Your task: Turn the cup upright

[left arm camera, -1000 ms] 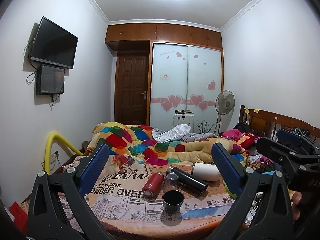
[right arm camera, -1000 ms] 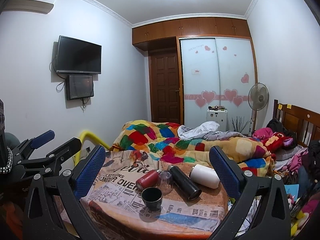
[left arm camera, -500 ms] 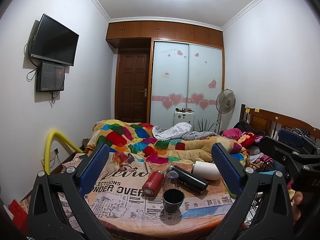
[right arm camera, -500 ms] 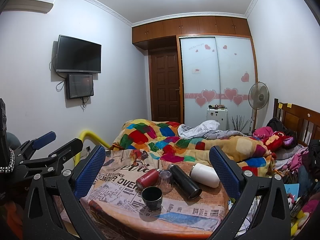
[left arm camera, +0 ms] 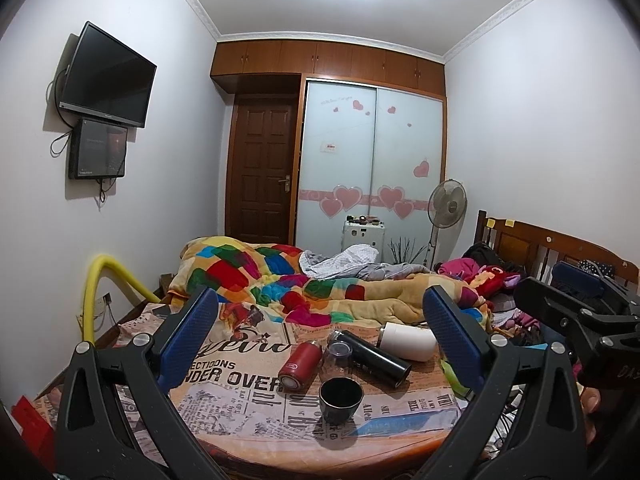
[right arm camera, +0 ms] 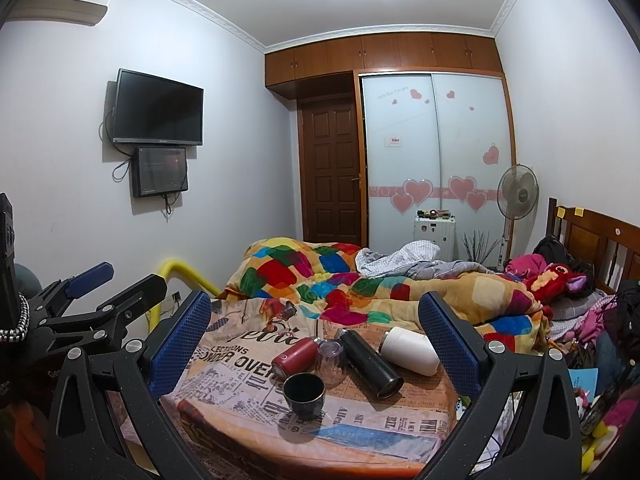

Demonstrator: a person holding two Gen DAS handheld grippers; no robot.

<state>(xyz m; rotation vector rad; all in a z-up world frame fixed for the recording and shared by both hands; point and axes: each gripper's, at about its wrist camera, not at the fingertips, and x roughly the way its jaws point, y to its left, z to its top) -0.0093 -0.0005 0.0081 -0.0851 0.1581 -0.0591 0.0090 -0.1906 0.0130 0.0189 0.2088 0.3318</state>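
A small black cup [left arm camera: 341, 395] stands upright, mouth up, near the front of a round table [left arm camera: 248, 432] covered in newspaper-print cloth; it also shows in the right wrist view [right arm camera: 304, 395]. Behind it lie a red bottle [left arm camera: 300, 365], a clear glass [left arm camera: 335, 358], a black flask [left arm camera: 374, 356] and a white flask [left arm camera: 408, 343], all on their sides. My left gripper [left arm camera: 320, 332] is open and empty, back from the table. My right gripper [right arm camera: 316, 330] is open and empty too, also short of the table.
A bed with a colourful quilt [left arm camera: 320, 284] lies behind the table. A yellow padded rail [left arm camera: 104, 284] stands at the left. The wooden headboard [right arm camera: 592, 240] and heaped clothes are at the right. The right gripper's body [left arm camera: 576, 320] shows at the left view's right edge.
Both views have shifted only slightly; the left view has tilted up a little. The cup and the lying bottles have not moved. Both grippers stay open.
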